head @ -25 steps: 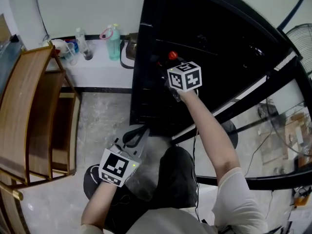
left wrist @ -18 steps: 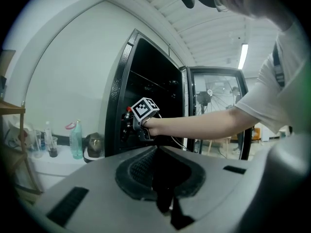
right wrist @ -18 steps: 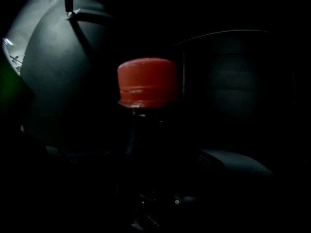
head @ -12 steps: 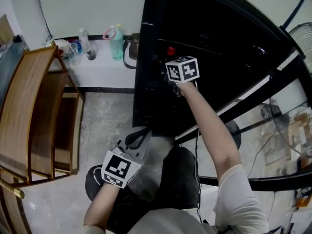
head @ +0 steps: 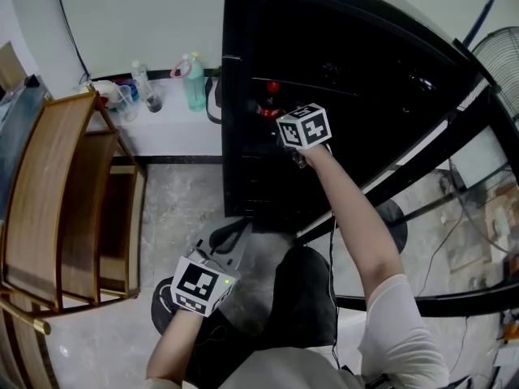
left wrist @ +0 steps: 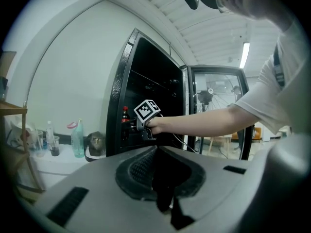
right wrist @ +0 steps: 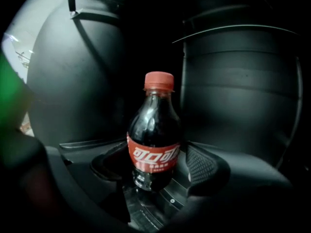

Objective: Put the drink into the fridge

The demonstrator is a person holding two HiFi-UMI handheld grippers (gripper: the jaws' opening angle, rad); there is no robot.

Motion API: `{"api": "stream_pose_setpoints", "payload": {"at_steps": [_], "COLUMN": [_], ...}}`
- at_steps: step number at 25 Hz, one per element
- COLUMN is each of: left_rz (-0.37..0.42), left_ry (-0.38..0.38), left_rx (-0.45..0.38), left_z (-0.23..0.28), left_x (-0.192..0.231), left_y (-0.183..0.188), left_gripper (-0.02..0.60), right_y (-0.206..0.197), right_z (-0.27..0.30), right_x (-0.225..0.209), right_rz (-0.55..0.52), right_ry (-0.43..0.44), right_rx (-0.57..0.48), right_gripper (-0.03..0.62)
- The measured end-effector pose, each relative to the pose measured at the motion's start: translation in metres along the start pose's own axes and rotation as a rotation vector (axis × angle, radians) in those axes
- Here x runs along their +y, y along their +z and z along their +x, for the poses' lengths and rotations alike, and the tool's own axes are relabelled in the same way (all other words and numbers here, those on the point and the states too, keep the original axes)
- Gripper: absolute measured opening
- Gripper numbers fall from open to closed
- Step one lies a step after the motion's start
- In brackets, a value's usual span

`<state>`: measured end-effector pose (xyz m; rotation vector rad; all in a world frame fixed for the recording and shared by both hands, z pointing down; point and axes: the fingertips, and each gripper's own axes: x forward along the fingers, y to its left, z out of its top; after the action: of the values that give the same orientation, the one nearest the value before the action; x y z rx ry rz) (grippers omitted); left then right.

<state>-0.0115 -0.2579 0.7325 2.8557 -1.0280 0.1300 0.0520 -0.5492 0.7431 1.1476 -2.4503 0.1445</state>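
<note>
A small cola bottle [right wrist: 154, 140] with a red cap and red label stands upright on a dark shelf inside the black fridge [head: 242, 177]. My right gripper [right wrist: 152, 173] reaches into the fridge, its marker cube [head: 305, 126] just right of the bottle [head: 269, 104]. Its jaws are opening. The bottle stands between the pads [right wrist: 204, 163], with a gap showing on the right side. My left gripper [head: 225, 235] hangs low near the person's knee, jaws shut and empty. The left gripper view shows the bottle [left wrist: 125, 121] from the side.
The fridge's glass door [head: 454, 160] stands swung open to the right. A wooden rack [head: 57, 193] is at the left. Behind it, a white ledge [head: 174, 124] carries a green bottle [head: 193, 83], a clear bottle [head: 146, 86] and a kettle [head: 213, 96]. A fan [head: 499, 63] stands at the far right.
The right gripper's cube has drawn slightly back and to the right of the bottle, so more of the cap and label shows. The left gripper has stayed low.
</note>
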Motion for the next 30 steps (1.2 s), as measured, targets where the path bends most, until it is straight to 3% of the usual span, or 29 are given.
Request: {"api": "stream_pose_setpoints", "payload": {"at_steps": [10,24,30], "left_rz": [-0.018,-0.042,-0.052], "left_ry": [0.014,0.053,0.057], "left_rx": [0.004,-0.001,0.008], "left_z": [0.002,0.004,0.004], "left_x": [0.005,0.025,0.022], "left_y": [-0.001,-0.006,-0.002], "left_gripper": [0.009,0.009,0.009], "right_y": [0.003,0.012,0.012], "right_z": [-0.026,-0.102,-0.137], "right_x": [0.015,0.057,0.075], "right_rz": [0.035,0.038,0.042], "right_ry": [-0.007,-0.027,-0.030], "right_rx": [-0.088,-0.237,-0.290], "right_gripper": [0.353,0.224,0.136]}}
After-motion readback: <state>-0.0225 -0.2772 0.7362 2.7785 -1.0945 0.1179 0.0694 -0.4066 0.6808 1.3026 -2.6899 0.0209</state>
